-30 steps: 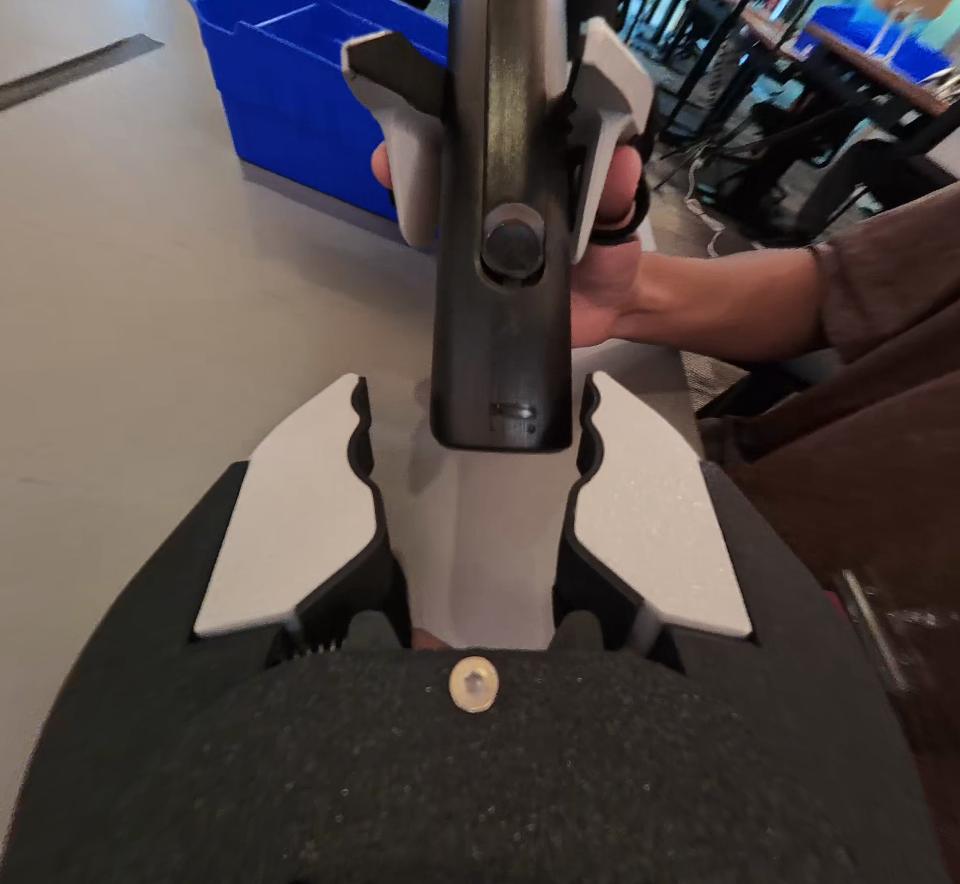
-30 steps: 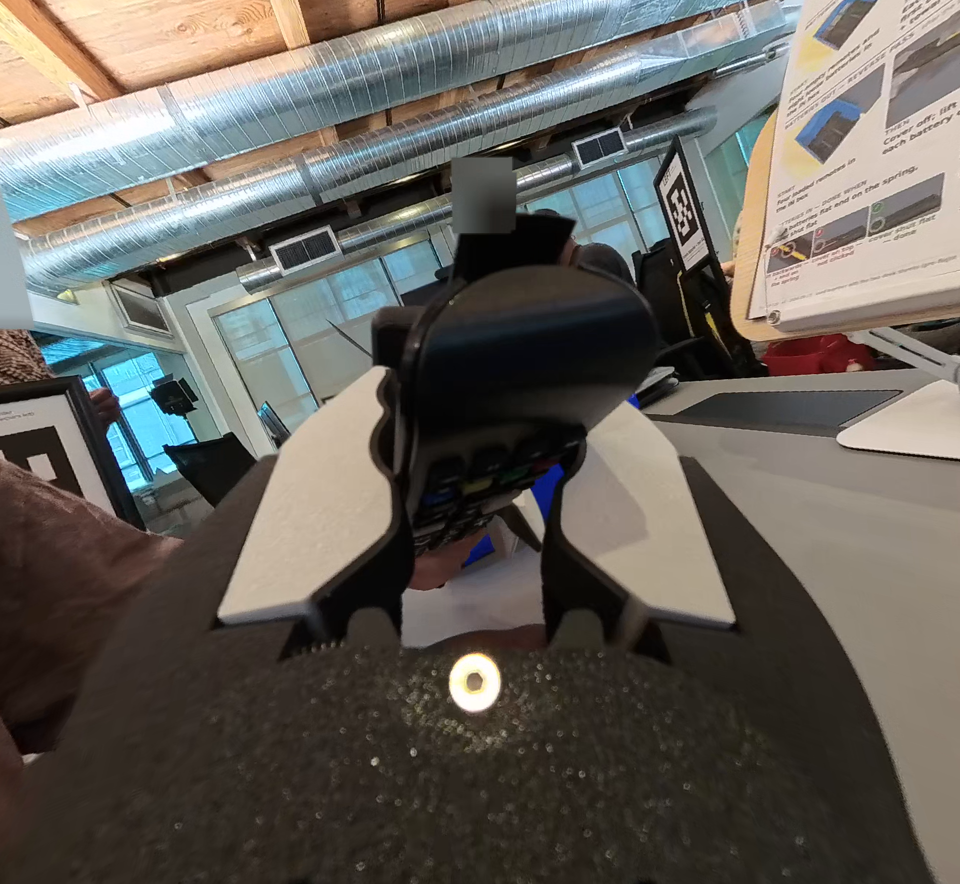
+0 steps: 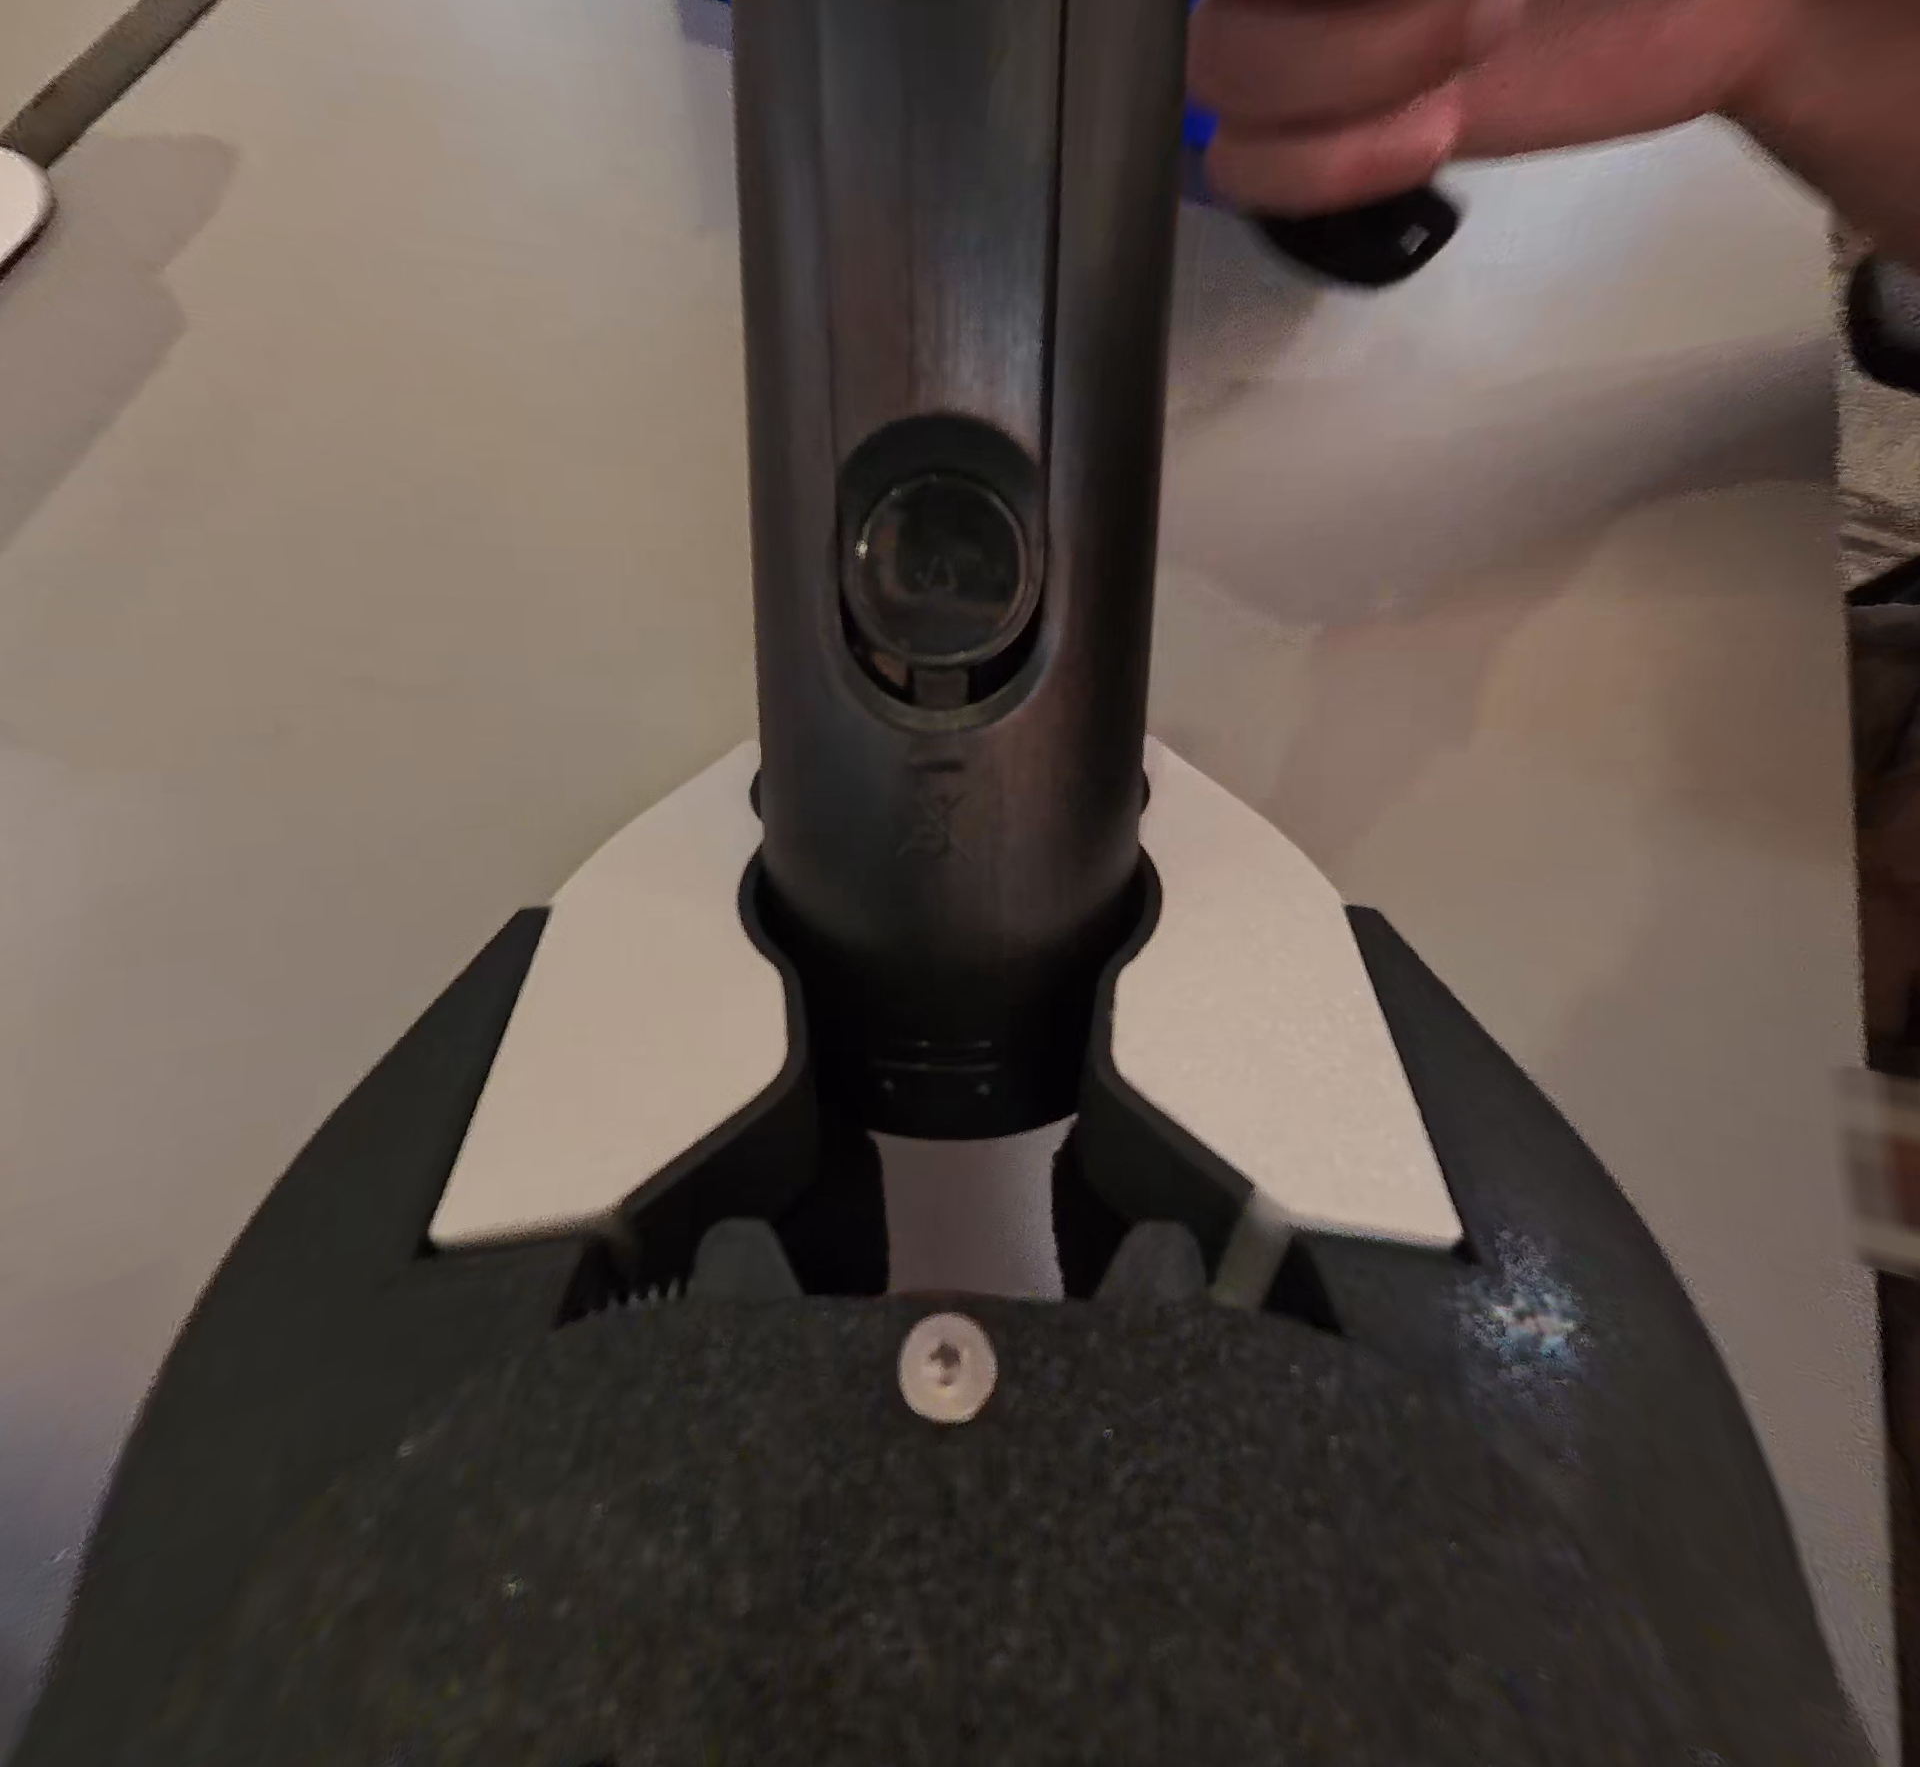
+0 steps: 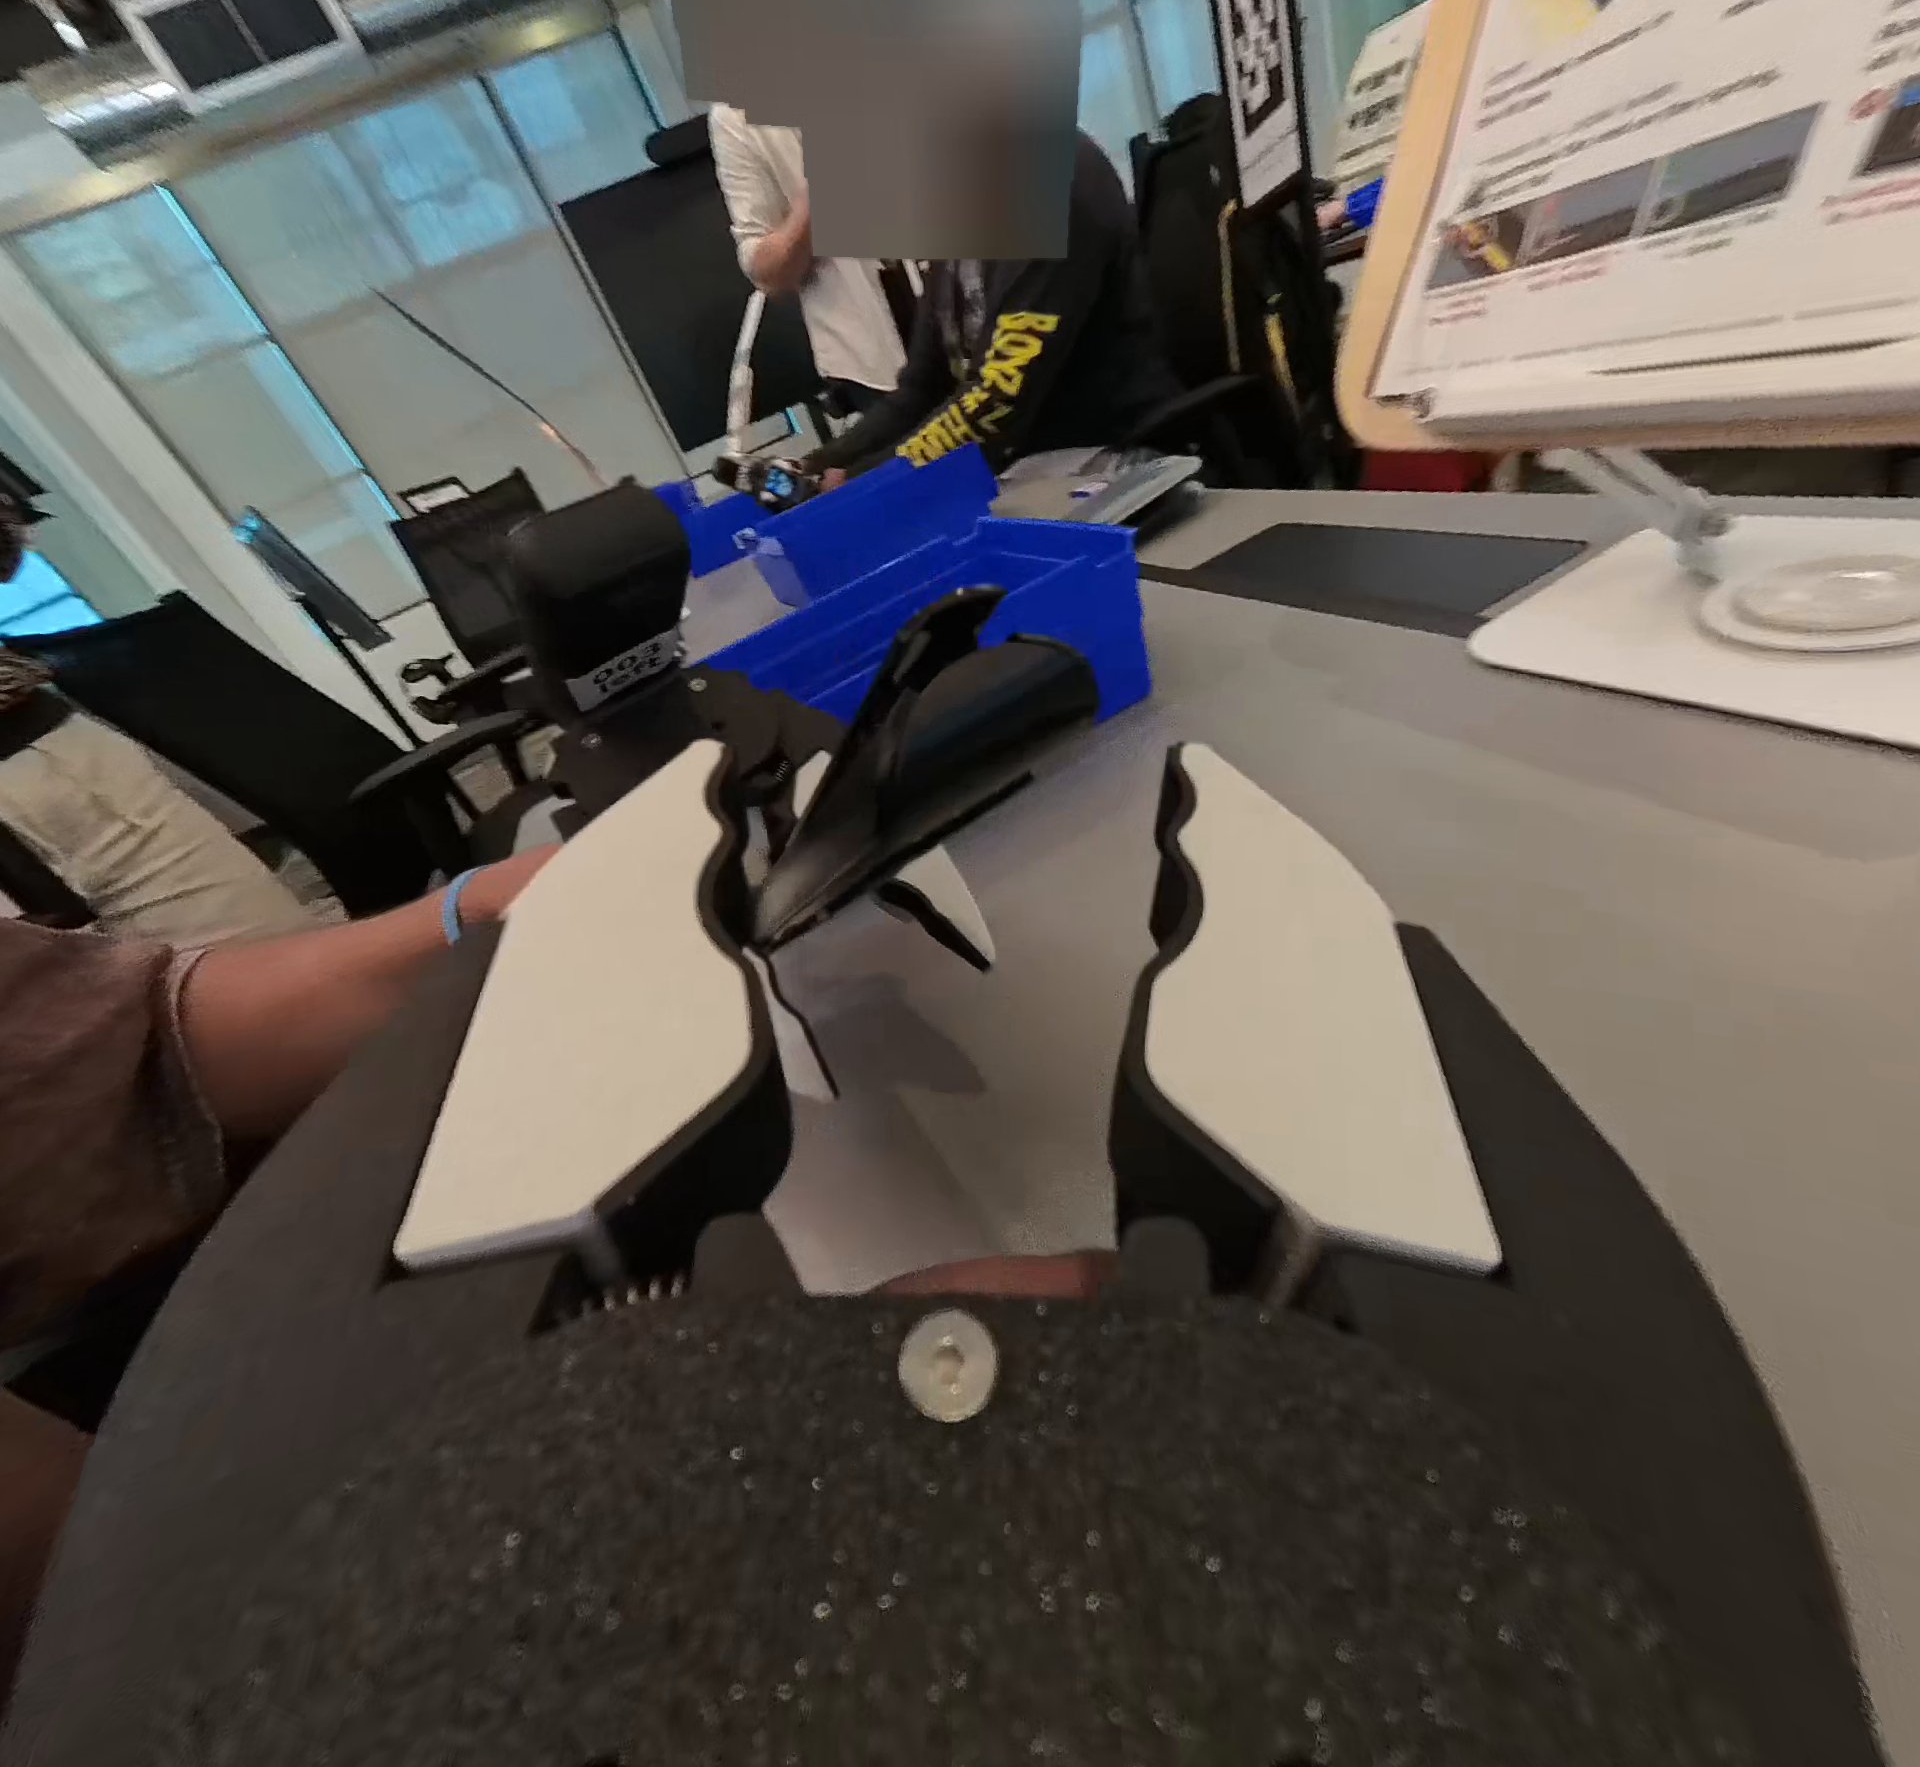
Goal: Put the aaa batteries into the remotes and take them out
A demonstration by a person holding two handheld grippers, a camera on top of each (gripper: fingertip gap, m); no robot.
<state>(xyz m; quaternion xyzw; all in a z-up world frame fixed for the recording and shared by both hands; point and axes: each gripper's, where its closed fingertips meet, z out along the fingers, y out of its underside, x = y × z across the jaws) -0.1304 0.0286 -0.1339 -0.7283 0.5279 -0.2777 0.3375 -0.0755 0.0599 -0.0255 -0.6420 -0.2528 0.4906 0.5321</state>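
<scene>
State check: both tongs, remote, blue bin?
left tongs: shut on remote
right tongs: open, nothing between them
remote: gripped at one end, back facing left camera; whether batteries are in is not visible
blue bin: open-topped, contents not visible

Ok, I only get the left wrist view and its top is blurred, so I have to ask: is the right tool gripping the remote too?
Observer: No. The right tool is open and clamps nothing.
Operator: Where is the remote relative to it?
Observer: The remote, clamped in the left tool, sits just ahead of the right tool's fingers, nearer the left one.
Operator: What's behind it?
Observer: A blue bin stands on the table right behind the remote.
</scene>
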